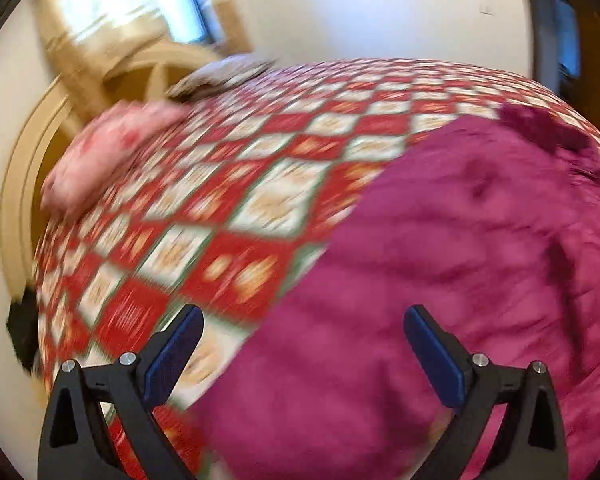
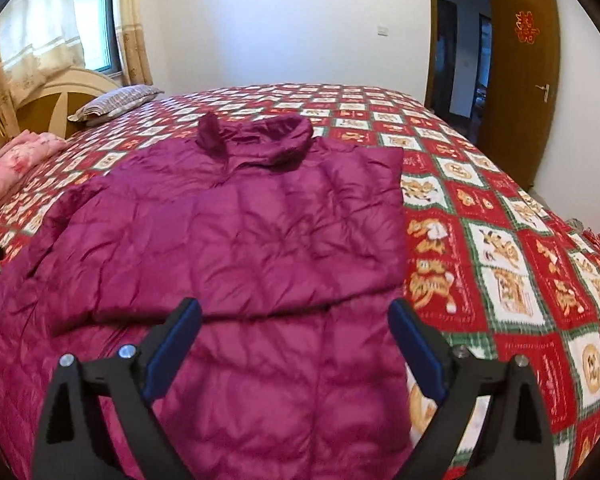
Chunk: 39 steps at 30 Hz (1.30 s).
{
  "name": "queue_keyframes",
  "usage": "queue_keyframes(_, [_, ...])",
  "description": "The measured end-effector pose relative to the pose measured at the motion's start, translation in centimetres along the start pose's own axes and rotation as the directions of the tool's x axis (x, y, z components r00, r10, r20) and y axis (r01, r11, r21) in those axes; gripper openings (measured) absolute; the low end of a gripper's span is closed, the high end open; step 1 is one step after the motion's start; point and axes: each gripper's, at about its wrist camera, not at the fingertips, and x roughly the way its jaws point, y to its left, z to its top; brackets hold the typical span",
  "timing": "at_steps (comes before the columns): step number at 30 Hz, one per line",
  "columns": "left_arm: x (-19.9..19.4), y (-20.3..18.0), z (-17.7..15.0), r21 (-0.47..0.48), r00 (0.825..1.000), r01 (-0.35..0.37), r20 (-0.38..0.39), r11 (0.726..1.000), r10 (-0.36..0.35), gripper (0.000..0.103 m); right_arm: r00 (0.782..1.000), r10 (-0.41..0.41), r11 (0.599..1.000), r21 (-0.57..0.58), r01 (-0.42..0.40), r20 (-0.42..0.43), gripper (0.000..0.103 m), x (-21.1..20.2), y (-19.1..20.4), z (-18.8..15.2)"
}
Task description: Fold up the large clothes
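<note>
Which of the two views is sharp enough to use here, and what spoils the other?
Right wrist view: sharp, evenly lit; the jacket quilting and bedspread pattern read clearly, with fisheye bowing at the edges and the window slightly blown out. Left wrist view: heavy motion blur smears the bedspread, jacket and pillows; only the left gripper stays crisp.

Bare bedspread (image 2: 500,240) right of jacket (image 2: 240,220)

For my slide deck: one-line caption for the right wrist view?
Open right tongs poised over a magenta puffer jacket spread on a red patchwork bedspread.
</note>
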Motion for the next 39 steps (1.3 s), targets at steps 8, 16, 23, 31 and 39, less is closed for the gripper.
queue_keyframes(8, [2.4, 3.2, -5.4, -0.145, 0.982, 0.105, -0.138, 0.984, -0.125, 0.100, 1.000, 0.011, 1.000, 0.020, -0.011, 0.012, 0.096, -1.2, 1.0, -1.1])
queue_keyframes(16, [-0.8, 4.2, -0.8, -0.090, 0.999, -0.032, 0.037, 0.995, 0.035, 0.018, 0.999, -0.005, 0.999, 0.040, 0.004, 0.037, 0.096, -2.0, 0.6, -1.2])
queue_keyframes(23, [-8.1, 0.2, 5.0, -0.018, 0.958, -0.031, 0.285, 0.999, 0.035, 0.017, 0.999, 0.001, 0.993, 0.115, -0.007, 0.053, 0.096, -1.9, -1.1, -1.5])
queue_keyframes(31, [-14.8, -13.7, 5.6, 0.217, 0.872, 0.195, 0.408, 0.956, -0.271, 0.018, 0.999, 0.007, 0.987, 0.161, -0.014, 0.042, 0.096, -1.7, -2.4, -2.0])
queue_keyframes(39, [-16.5, -23.4, 3.5, 0.317, 0.825, 0.310, 0.378, 0.896, -0.419, 0.084, 1.000, 0.023, 0.971, 0.236, -0.026, 0.016, 0.097, -1.5, -4.4, -2.7])
